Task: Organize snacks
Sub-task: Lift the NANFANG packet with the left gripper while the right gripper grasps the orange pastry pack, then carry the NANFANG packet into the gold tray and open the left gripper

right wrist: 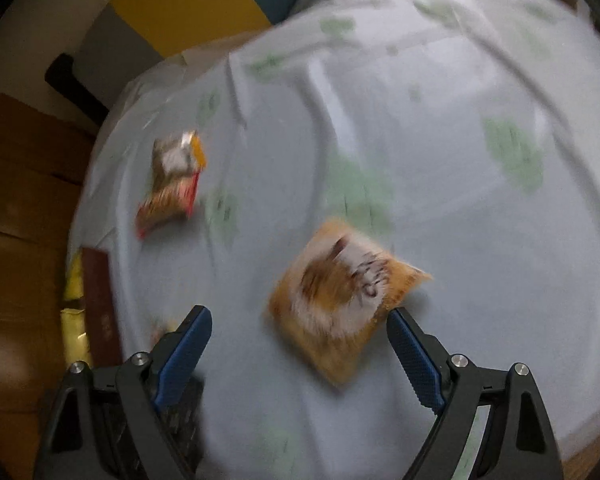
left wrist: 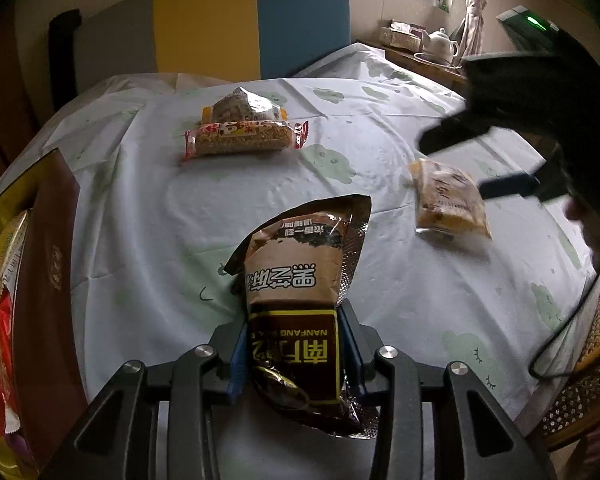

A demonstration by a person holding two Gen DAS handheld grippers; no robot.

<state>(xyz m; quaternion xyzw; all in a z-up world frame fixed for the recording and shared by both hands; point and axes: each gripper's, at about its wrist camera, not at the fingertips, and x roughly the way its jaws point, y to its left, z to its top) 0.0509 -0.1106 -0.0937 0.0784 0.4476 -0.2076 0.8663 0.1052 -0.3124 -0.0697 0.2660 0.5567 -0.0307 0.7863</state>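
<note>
Left wrist view:
- The left gripper [left wrist: 296, 344] is clamped on a brown snack packet [left wrist: 296, 292], its blue pads pressing the packet's lower half from both sides; the packet stands up out of the jaws, crinkled foil with a silvery inner edge and printed lettering.
- The table [left wrist: 148, 216] under it is round and covered with a pale, smooth cloth printed with faint green cloud shapes; fold creases run across it.
- Far across the cloth lies a long clear-wrapped grain bar [left wrist: 244, 140] with red ends, and a puffy orange-edged packet [left wrist: 244, 106] rests just behind, touching it.
- To the right lies a flat, square orange pouch [left wrist: 448, 200], glossy and clear at one end; the right gripper [left wrist: 480, 160] hangs dark over it, jaws apart.
- At the left edge stands a box [left wrist: 48, 264] with a dark brown side and shiny gold lining, with red and yellow wrappers inside.
- Behind the table a grey, yellow and blue padded panel [left wrist: 220, 24]; right of it a white teapot [left wrist: 442, 46] on a wooden shelf below a curtained window.
- A woven cane chair [left wrist: 584, 396] shows at lower right.

Right wrist view (blurred):
- The right gripper [right wrist: 300, 332] is spread wide with nothing between its ribbed blue pads; the orange pouch [right wrist: 340, 300] lies flat on the cloth just ahead, its corner near the right pad.
- The grain bar [right wrist: 166, 204] and orange-edged packet [right wrist: 178, 156] sit together further left; the box [right wrist: 98, 300] is at the table's left rim.
</note>
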